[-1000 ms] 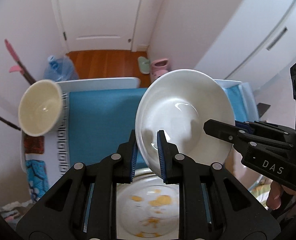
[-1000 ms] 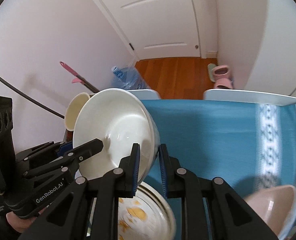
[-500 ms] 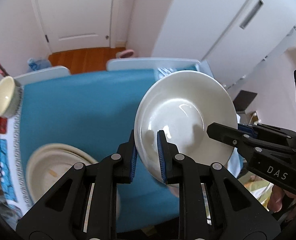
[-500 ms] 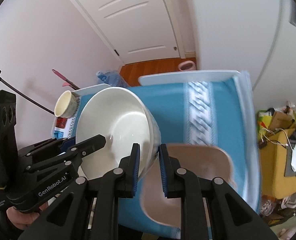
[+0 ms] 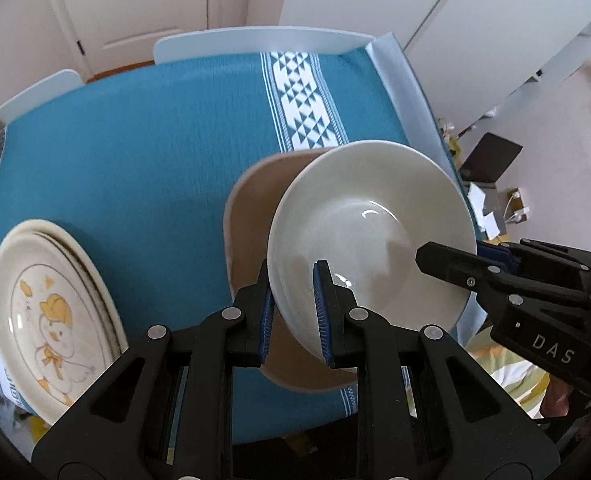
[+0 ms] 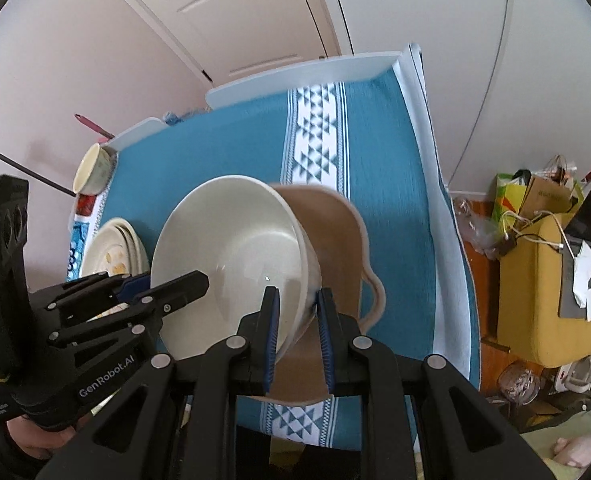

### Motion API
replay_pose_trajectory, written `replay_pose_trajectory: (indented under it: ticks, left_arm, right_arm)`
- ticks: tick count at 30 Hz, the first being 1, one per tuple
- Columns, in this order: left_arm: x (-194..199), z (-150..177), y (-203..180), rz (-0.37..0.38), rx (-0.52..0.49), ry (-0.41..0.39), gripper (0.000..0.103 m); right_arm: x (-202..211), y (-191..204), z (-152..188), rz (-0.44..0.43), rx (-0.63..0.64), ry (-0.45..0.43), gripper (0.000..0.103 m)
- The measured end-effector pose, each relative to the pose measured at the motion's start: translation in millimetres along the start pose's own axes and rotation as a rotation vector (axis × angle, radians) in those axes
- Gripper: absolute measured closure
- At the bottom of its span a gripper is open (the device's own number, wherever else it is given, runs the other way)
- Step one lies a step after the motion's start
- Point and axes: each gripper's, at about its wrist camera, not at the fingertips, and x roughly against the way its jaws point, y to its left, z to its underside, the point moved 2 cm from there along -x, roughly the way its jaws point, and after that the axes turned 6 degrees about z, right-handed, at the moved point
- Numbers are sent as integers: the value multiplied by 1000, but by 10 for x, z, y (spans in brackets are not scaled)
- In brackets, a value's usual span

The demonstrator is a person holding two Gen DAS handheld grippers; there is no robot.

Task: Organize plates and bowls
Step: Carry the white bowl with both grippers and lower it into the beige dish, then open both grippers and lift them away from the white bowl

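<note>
Over the blue tablecloth point(image 5: 155, 152), both claws pinch the glossy white bowl's point(image 5: 371, 232) rim.

"DAS" in white on right gripper point(image 5: 447, 258) body, seen from left wrist; "GenRobot.AI" on left gripper point(image 6: 199, 280) body, from right wrist.

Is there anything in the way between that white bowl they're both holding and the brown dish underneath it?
Nothing visible. The white bowl, gripped at opposite rims by the left gripper and right gripper, hangs directly over the brown dish, whose visible inside looks bare.
</note>
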Motion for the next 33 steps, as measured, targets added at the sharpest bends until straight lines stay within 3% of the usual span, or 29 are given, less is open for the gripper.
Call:
replay_pose_trajectory:
  ticks: [10,14,15,33]
  left_arm:
    - [-225,12,41,-55,5,31,86]
    - [-222,4,41,-71,-3,22,86]
    - [-223,-6,37,-67,-2,-12,86]
    - [-55,18,-11,-84,-41,1,86]
  right_arm:
    - [-184,-91,12,1,18,41,85]
    - [-215,-43,-2,22,47,42,85]
    - [-220,-35,-2,26,51,42,85]
    - [-58,6,15,33,80,16,86]
